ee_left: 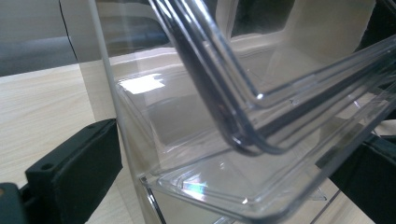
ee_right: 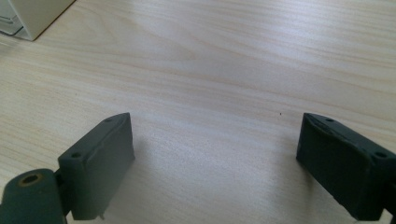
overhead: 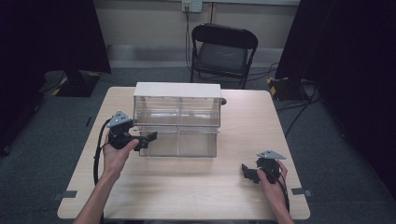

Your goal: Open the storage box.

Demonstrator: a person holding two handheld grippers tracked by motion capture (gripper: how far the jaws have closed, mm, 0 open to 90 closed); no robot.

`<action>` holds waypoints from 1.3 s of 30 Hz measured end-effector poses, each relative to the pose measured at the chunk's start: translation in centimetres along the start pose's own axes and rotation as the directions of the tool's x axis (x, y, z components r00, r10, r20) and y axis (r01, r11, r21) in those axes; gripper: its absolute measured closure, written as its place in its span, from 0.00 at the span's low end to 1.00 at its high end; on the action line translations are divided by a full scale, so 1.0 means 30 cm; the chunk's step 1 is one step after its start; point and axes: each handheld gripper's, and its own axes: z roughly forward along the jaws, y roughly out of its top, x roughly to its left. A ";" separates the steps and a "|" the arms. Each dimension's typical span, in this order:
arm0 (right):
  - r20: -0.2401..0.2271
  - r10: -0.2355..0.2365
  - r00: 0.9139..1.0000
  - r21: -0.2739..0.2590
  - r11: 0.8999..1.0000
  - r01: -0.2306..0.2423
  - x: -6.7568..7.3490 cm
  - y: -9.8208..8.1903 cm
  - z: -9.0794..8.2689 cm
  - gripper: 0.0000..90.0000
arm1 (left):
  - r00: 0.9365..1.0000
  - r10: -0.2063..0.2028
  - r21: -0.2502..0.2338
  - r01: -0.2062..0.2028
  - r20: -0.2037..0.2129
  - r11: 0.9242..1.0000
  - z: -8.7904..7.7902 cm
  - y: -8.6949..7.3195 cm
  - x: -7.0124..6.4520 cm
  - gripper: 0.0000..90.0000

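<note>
Two tools: left tool [overhead: 148, 138] spread around one clear plastic drawer [overhead: 180, 143] at frame centre; right tool [overhead: 246, 172] released, lower right, on the tabletop [overhead: 201, 186].

A clear plastic drawer cabinet [overhead: 176, 112] with a white top stands upright at the middle of the table, toward the far side. Its lower left drawer [overhead: 161, 142] is pulled out toward the near edge, see-through and bare inside.
</note>
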 end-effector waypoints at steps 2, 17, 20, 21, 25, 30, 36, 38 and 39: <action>0.000 0.000 1.000 0.000 1.000 0.000 0.000 0.000 0.000 0.12 | 1.000 0.009 0.008 -0.009 -0.006 1.000 0.000 0.001 0.000 0.00; 0.000 -0.001 1.000 0.000 1.000 0.001 0.000 0.000 0.000 0.12 | 1.000 0.005 0.009 -0.005 -0.003 1.000 0.002 0.000 0.001 0.00; 0.000 0.000 1.000 0.000 1.000 0.000 0.000 0.000 0.000 0.12 | 1.000 0.004 0.007 -0.004 -0.004 1.000 0.002 0.000 0.001 0.00; 0.000 0.000 1.000 0.000 1.000 0.000 0.000 0.000 0.000 0.12 | 1.000 0.002 0.008 -0.002 -0.004 1.000 0.002 0.000 0.000 0.00; 0.000 -0.001 1.000 0.000 1.000 0.001 0.000 0.000 0.000 0.12 | 1.000 0.004 0.008 -0.004 -0.005 1.000 0.002 0.000 0.000 0.00; 0.000 -0.001 1.000 0.000 1.000 0.001 0.000 0.000 0.000 0.12 | 1.000 0.001 0.010 -0.001 -0.004 1.000 0.003 0.001 0.000 0.00; 0.000 -0.001 1.000 0.000 1.000 0.001 0.000 0.000 0.000 0.12 | 1.000 0.001 0.011 -0.001 -0.004 1.000 0.003 0.001 0.001 0.00; 0.001 0.000 1.000 0.000 1.000 0.000 0.000 0.000 0.000 0.12 | 1.000 -0.002 0.009 0.002 -0.004 1.000 0.003 0.001 0.000 0.00; 0.000 0.000 1.000 0.000 1.000 0.000 0.000 0.000 0.000 0.12 | 1.000 0.002 0.011 -0.002 -0.004 1.000 0.003 0.001 0.001 0.00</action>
